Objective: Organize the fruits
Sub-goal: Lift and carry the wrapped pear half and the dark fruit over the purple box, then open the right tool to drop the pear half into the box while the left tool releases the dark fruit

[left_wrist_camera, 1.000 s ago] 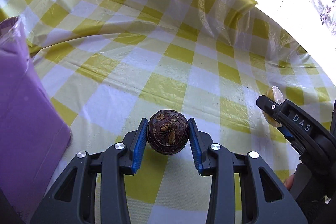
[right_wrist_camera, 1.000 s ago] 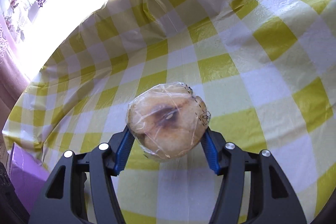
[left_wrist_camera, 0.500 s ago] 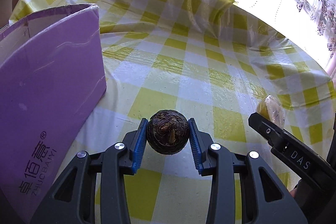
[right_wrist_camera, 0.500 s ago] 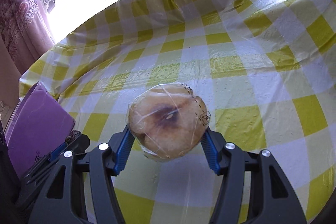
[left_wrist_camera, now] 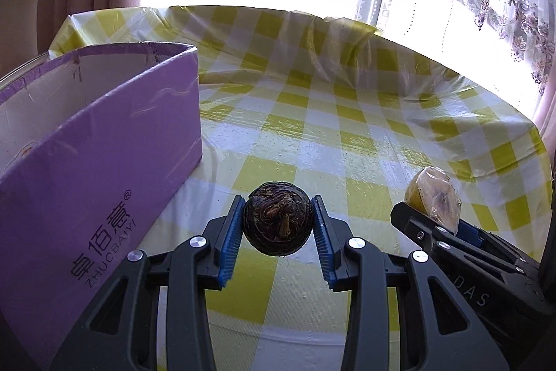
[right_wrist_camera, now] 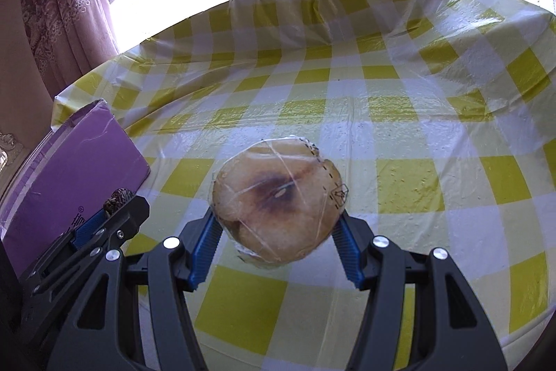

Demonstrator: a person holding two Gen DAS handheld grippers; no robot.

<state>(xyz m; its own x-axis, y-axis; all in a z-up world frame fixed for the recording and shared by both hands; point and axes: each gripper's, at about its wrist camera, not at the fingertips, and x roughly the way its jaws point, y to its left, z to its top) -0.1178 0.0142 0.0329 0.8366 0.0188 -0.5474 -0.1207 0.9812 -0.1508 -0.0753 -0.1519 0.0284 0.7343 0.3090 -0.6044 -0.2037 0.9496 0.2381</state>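
At ten o'clock sits your purple box (left_wrist_camera: 104, 169). Left tongs (left_wrist_camera: 277, 225) grip a dark fruit (left_wrist_camera: 277, 223), right tongs (right_wrist_camera: 278, 214) a wrapped fruit (right_wrist_camera: 278, 197). Its slick film could slip.

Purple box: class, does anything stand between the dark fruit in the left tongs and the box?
Nothing visible does. The dark fruit in the left tongs faces only bare tablecloth beside the purple box.

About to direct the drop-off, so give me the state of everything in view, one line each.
left tool: shut on dark fruit, held above the table
dark fruit: gripped between blue pads
right tool: shut on wrapped fruit
wrapped fruit: in clear film, gripped, off the table
purple box: open-topped, standing on the tablecloth, contents hidden
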